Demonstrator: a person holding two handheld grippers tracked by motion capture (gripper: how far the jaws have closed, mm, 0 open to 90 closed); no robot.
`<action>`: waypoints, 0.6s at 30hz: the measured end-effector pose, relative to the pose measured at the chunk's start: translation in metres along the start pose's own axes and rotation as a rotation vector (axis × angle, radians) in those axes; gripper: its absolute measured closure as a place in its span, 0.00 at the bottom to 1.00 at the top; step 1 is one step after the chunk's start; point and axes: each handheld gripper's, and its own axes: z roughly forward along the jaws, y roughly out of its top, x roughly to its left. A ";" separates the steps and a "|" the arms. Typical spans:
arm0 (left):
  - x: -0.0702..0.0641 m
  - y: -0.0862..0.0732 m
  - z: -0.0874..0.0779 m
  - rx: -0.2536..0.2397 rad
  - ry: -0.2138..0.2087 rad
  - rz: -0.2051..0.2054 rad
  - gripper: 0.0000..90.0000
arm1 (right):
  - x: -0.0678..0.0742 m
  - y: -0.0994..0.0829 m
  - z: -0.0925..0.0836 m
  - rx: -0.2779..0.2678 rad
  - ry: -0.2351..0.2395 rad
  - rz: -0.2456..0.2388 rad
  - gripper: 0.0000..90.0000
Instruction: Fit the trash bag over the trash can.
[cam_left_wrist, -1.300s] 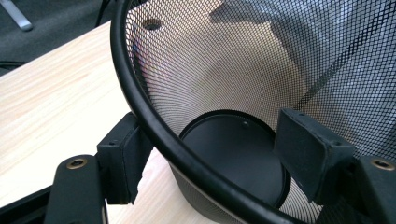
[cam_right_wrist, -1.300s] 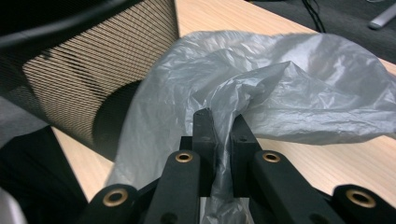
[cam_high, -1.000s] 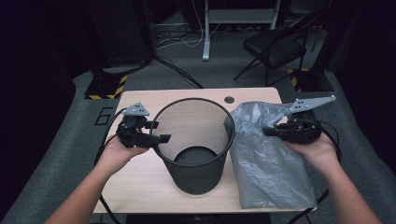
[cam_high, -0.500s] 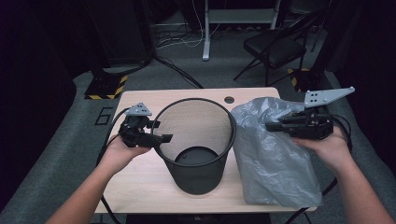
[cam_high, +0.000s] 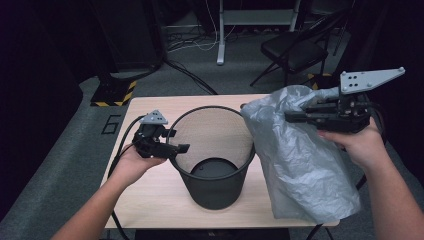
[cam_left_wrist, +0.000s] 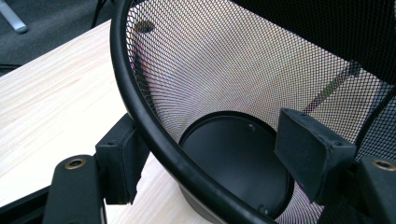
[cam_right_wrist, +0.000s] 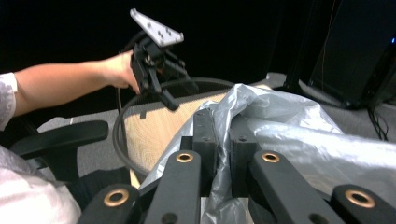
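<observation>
One marking is legible: a large digit "6" on the grey floor, just left of the desk. Nothing else can be read.

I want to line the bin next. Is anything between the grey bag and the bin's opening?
Nothing visible. The bag hangs from the right hand-held gripper beside the bin, whose mouth is open and whose bottom is bare. The left hand-held gripper straddles the rim on the far side from the bag.
</observation>
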 end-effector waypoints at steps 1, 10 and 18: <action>-0.001 0.000 0.001 -0.001 -0.001 -0.001 0.30 | 0.000 0.003 0.001 -0.006 0.002 -0.003 0.94; -0.005 0.003 0.005 -0.003 -0.016 0.003 0.30 | 0.005 0.027 0.012 -0.059 0.044 -0.030 0.94; -0.005 0.004 0.007 -0.012 -0.033 -0.004 0.30 | 0.014 0.045 0.026 -0.099 0.094 -0.059 0.94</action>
